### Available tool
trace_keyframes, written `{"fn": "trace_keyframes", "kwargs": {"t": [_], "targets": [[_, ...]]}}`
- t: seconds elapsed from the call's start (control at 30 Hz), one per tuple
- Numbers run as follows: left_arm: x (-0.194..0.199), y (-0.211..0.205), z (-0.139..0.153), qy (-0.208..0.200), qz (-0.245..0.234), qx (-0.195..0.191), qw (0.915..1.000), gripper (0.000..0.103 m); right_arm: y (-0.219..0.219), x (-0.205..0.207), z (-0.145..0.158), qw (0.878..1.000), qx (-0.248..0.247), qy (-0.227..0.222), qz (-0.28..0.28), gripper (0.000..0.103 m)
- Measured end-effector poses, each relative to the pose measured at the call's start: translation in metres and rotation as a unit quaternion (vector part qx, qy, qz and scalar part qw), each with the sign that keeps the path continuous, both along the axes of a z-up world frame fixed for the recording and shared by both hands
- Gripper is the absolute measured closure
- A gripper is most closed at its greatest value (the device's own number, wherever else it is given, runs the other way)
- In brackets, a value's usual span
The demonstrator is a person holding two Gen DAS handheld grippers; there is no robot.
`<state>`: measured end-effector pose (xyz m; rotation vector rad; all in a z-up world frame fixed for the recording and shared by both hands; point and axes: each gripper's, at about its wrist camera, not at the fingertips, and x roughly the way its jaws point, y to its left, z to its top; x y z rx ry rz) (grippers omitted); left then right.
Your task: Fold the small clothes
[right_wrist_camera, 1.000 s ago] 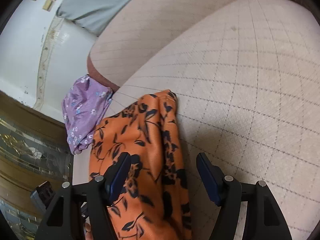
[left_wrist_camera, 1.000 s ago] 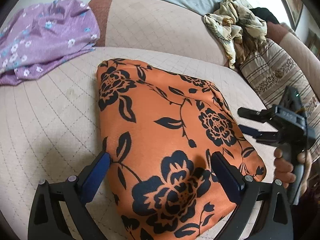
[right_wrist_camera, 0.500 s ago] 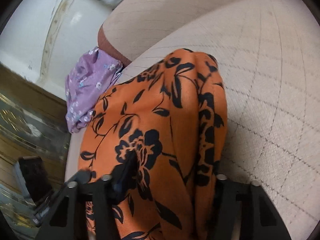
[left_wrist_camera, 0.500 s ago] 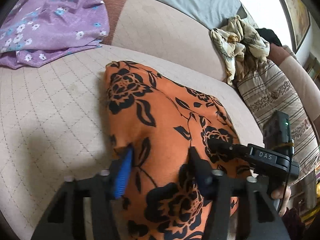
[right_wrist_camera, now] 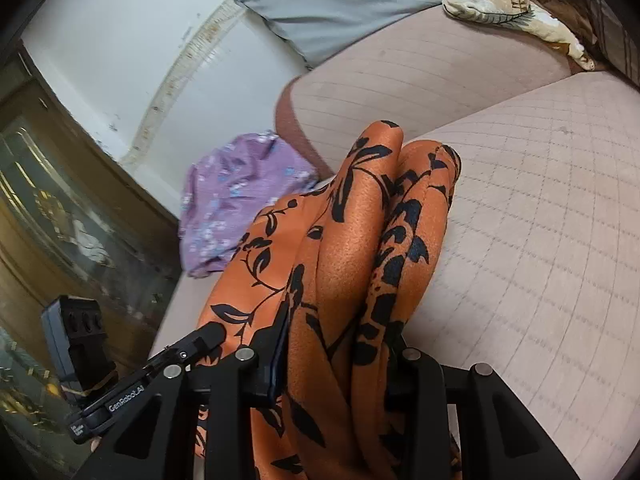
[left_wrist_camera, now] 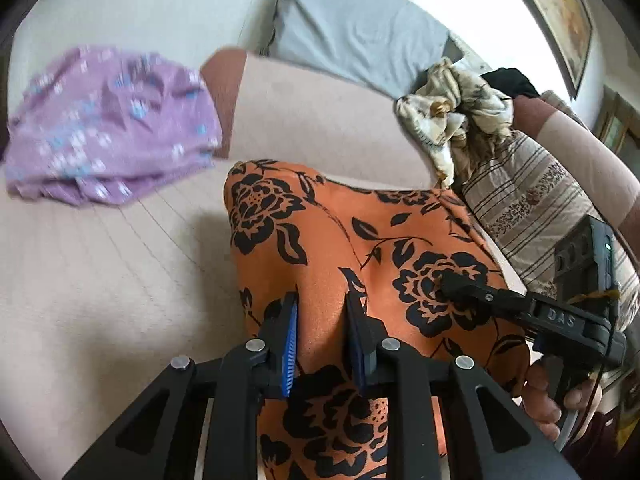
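The orange floral garment (left_wrist_camera: 360, 248) is pinched at its near edge by the closing left gripper (left_wrist_camera: 322, 340) and by the closing right gripper (right_wrist_camera: 336, 364). It lies on the quilted sofa seat (left_wrist_camera: 100, 280), with a purple garment (left_wrist_camera: 108, 128) far left.

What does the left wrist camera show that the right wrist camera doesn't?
Only the left wrist view: a striped cushion, a framed picture on the wall, and the hand holding the right gripper.

Only the right wrist view: a dark wooden cabinet with glass at the left, and the bunched orange folds seen edge-on.

Both: the orange flowered cloth with both grippers' jaws closing on it, the purple garment, the grey pillow, the crumpled cream cloth and the beige sofa.
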<state>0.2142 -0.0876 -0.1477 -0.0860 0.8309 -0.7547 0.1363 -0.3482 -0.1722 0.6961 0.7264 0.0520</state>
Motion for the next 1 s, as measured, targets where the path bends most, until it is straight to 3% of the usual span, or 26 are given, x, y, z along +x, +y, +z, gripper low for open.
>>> {"fn": "trace_keyframes", "kwargs": {"t": [0.13, 0.27, 0.37, 0.43, 0.5, 0.57, 0.6, 0.67, 0.8, 0.87, 0.93, 1.0], "targets": [[-0.027, 0.024, 0.016, -0.03, 0.018, 0.022, 0.9992, 0.082, 0.017, -0.025, 0.009, 1.0, 0.025, -0.012, 0.011, 0.067], [-0.057, 0.051, 0.021, -0.033, 0.031, 0.011, 0.9989, 0.098, 0.046, -0.051, 0.007, 0.999, 0.028, -0.01, 0.016, 0.067], [-0.079, 0.062, 0.021, -0.036, 0.027, 0.005, 0.999, 0.098, 0.059, -0.066, -0.002, 0.999, 0.047, -0.005, 0.016, 0.068], [-0.088, 0.056, 0.01, -0.038, 0.028, 0.046, 0.9978, 0.098, 0.069, -0.075, -0.01, 1.0, 0.029, 0.004, 0.007, 0.071], [-0.086, 0.055, -0.011, -0.002, 0.036, 0.073, 0.9967, 0.098, 0.076, -0.077, -0.023, 0.999, -0.029, 0.036, -0.01, 0.071], [-0.079, 0.058, -0.03, 0.027, 0.053, 0.087, 0.9944, 0.098, 0.071, -0.076, -0.038, 0.992, -0.082, 0.087, -0.03, 0.068], [-0.075, 0.06, -0.04, 0.034, 0.06, 0.099, 0.9928, 0.098, 0.067, -0.075, -0.042, 0.991, -0.083, 0.097, -0.036, 0.064], [-0.069, 0.063, -0.053, 0.033, 0.073, 0.123, 0.9891, 0.098, 0.05, -0.08, -0.046, 0.99, -0.048, 0.113, -0.064, 0.043], [-0.061, 0.067, -0.066, 0.055, 0.079, 0.123, 0.9878, 0.098, 0.038, -0.103, -0.025, 0.99, -0.037, 0.084, -0.103, 0.04], [-0.066, 0.066, -0.057, 0.033, 0.077, 0.117, 0.9896, 0.098, 0.04, -0.117, -0.01, 0.992, -0.045, 0.059, -0.103, 0.04], [-0.073, 0.063, -0.047, 0.014, 0.076, 0.127, 0.9889, 0.081, 0.05, -0.129, 0.007, 0.994, -0.06, 0.036, -0.087, 0.042], [-0.086, 0.062, -0.032, -0.016, 0.083, 0.127, 0.9882, 0.03, 0.061, -0.134, 0.02, 0.994, -0.078, 0.024, -0.07, 0.044]]}}
